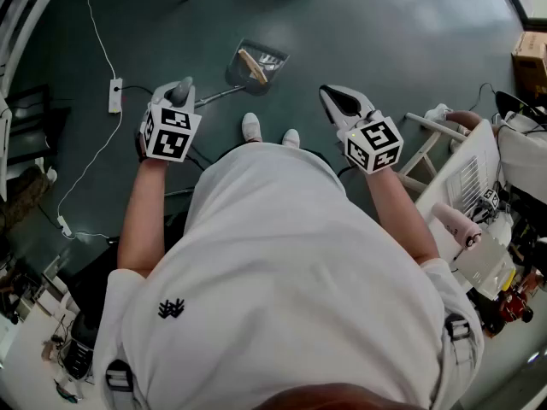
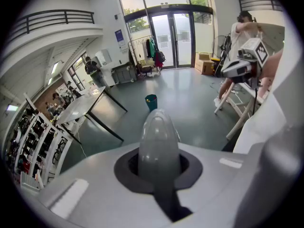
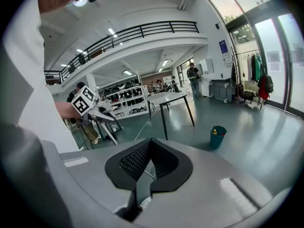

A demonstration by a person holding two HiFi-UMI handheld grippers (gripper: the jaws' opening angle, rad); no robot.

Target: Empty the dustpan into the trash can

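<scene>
The dustpan [image 1: 256, 63] rests on the dark floor in front of the person's shoes, with a tan scrap and other litter in it. Its long thin handle [image 1: 214, 96] runs back to my left gripper [image 1: 181, 89], which is shut on the handle's grey rounded grip [image 2: 158, 139]. My right gripper [image 1: 338, 101] is held at waist height to the right, shut with nothing visible between its black pads [image 3: 164, 163]. A teal trash can [image 2: 151, 101] stands out on the open floor, seen also in the right gripper view as the teal trash can [image 3: 218, 137].
A white power strip [image 1: 114, 95] and its cable lie on the floor at left. A white rack [image 1: 466, 173] and clutter stand at right, and a cardboard box [image 1: 530, 54] is farther back. A black-legged table [image 2: 90, 103] stands left of the trash can.
</scene>
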